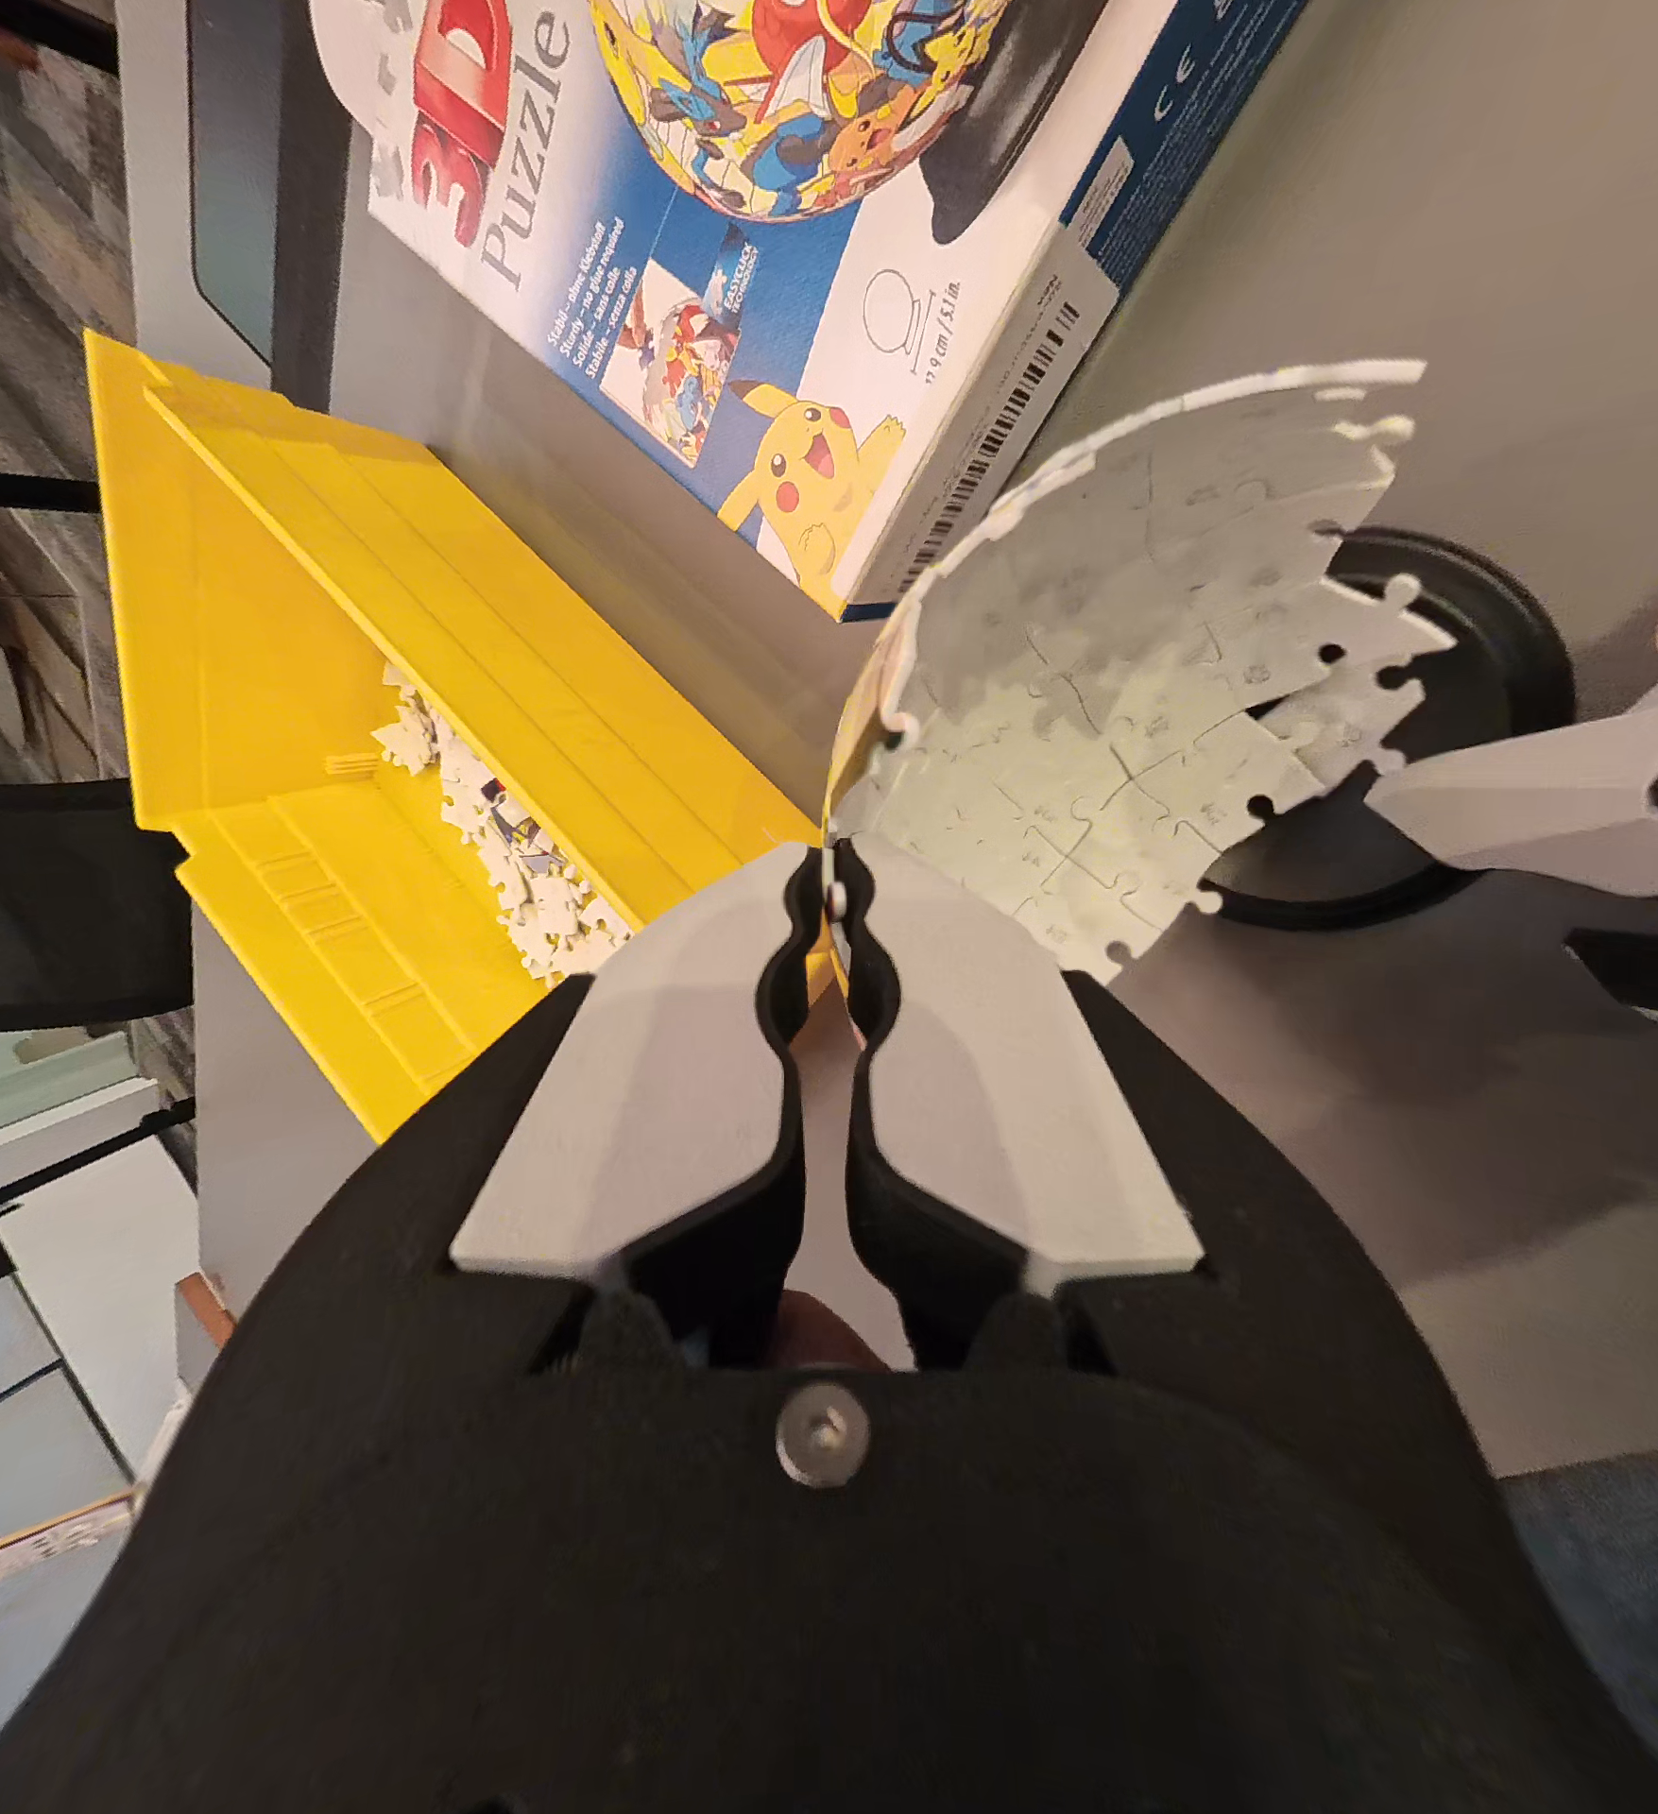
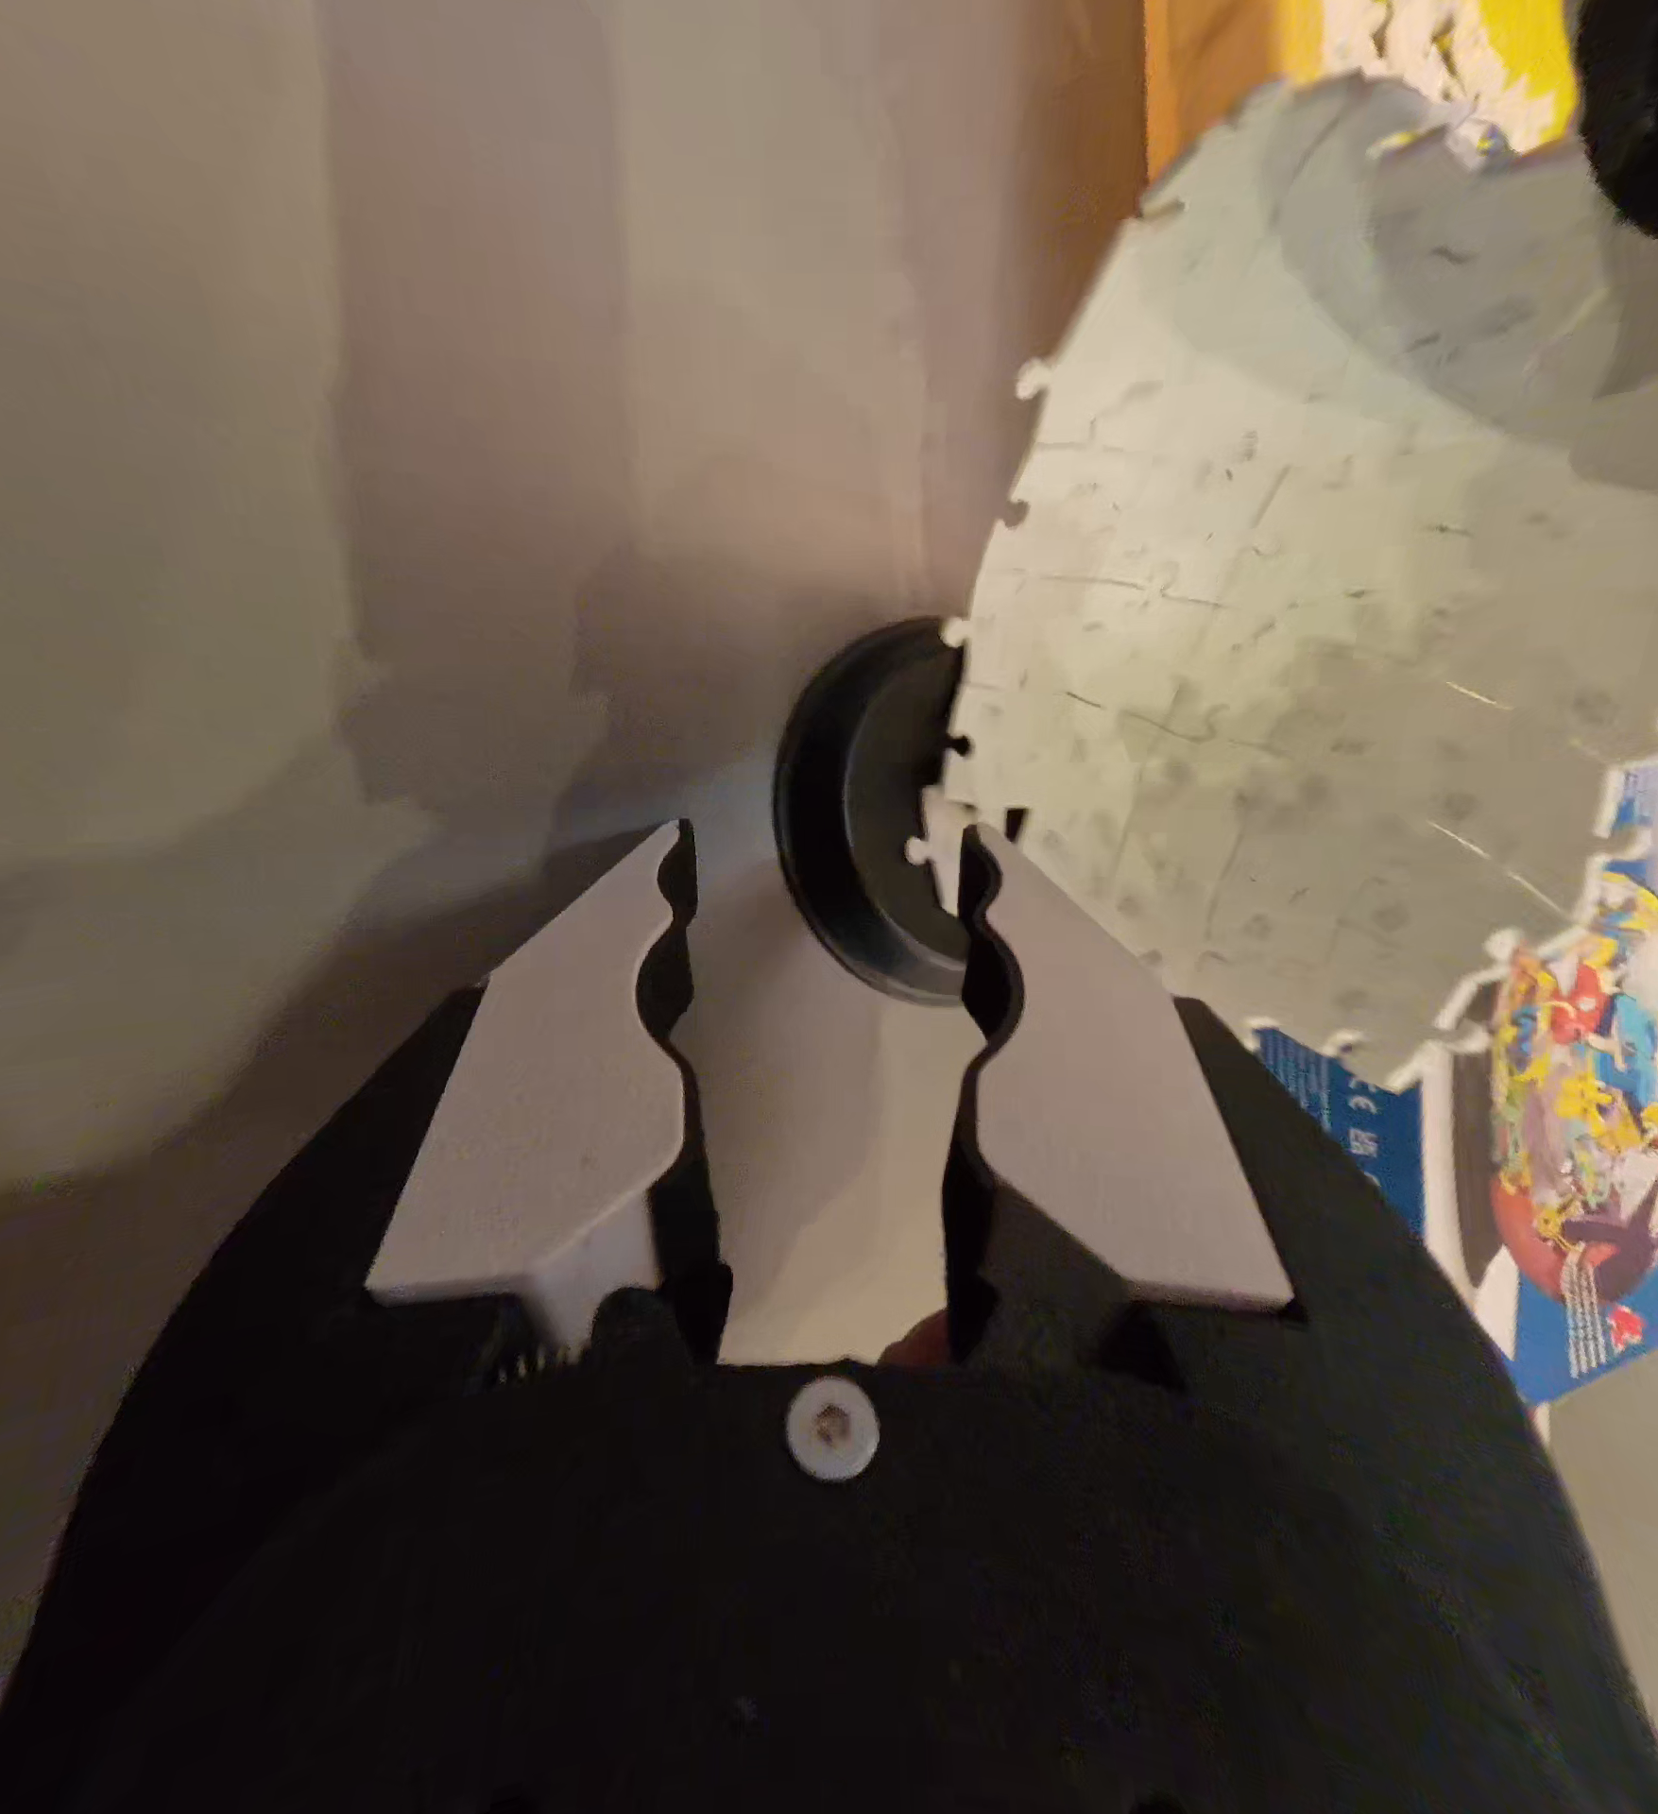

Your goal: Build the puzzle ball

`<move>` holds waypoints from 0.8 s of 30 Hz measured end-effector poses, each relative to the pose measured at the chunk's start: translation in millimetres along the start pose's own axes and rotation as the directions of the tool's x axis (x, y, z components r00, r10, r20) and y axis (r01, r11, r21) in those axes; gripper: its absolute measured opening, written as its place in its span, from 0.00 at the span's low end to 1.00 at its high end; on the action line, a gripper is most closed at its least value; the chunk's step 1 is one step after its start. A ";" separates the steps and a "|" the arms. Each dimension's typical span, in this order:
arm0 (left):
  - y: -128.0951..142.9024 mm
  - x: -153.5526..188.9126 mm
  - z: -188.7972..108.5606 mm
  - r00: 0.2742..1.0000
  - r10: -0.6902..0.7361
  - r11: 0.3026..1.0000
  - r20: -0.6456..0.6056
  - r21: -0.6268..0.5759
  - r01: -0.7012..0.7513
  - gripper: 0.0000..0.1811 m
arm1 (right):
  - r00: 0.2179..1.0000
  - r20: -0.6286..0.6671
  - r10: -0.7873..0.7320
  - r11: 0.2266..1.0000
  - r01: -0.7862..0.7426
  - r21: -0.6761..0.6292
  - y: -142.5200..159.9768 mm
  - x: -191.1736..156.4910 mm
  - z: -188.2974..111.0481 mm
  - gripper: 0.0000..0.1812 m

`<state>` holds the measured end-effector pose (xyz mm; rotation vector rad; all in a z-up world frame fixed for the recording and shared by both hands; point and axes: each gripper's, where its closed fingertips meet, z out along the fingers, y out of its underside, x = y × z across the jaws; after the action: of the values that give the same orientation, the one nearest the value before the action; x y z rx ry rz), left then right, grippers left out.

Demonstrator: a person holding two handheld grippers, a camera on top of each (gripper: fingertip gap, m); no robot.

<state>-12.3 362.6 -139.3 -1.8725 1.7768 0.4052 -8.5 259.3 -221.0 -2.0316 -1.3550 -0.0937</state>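
A curved, partly built puzzle ball shell shows its pale inner side, with jagged tabbed edges. My left gripper is shut on the shell's rim and holds it up above the table. The shell also fills the upper right of the right wrist view. My right gripper is open and empty, its right fingertip close to the shell's lower edge. It shows from the side in the left wrist view. A black round stand sits on the table behind the shell.
A yellow tray with several loose white puzzle pieces lies to the left. The puzzle box lies behind the shell, and its corner also shows in the right wrist view. The grey table carries everything.
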 end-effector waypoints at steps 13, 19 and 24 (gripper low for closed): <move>4.0 -2.9 0.5 1.000 -0.004 1.000 -0.001 -0.029 0.004 0.01 | 0.967 0.138 0.214 0.975 -0.221 0.035 -5.6 5.2 15.3 0.33; 4.0 -3.7 2.0 1.000 -0.016 1.000 -0.020 -0.014 0.016 0.01 | 0.927 0.195 0.319 0.939 -0.338 0.068 -4.7 5.7 19.5 0.31; 2.3 -2.9 0.2 0.999 -0.013 1.000 -0.032 -0.004 0.013 0.03 | 0.916 0.207 0.345 0.927 -0.367 0.081 -5.0 7.9 19.5 0.29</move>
<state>-14.9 365.1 -138.2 -1.9029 1.7850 0.3760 -14.9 277.7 -230.2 -2.1929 -1.0454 0.3438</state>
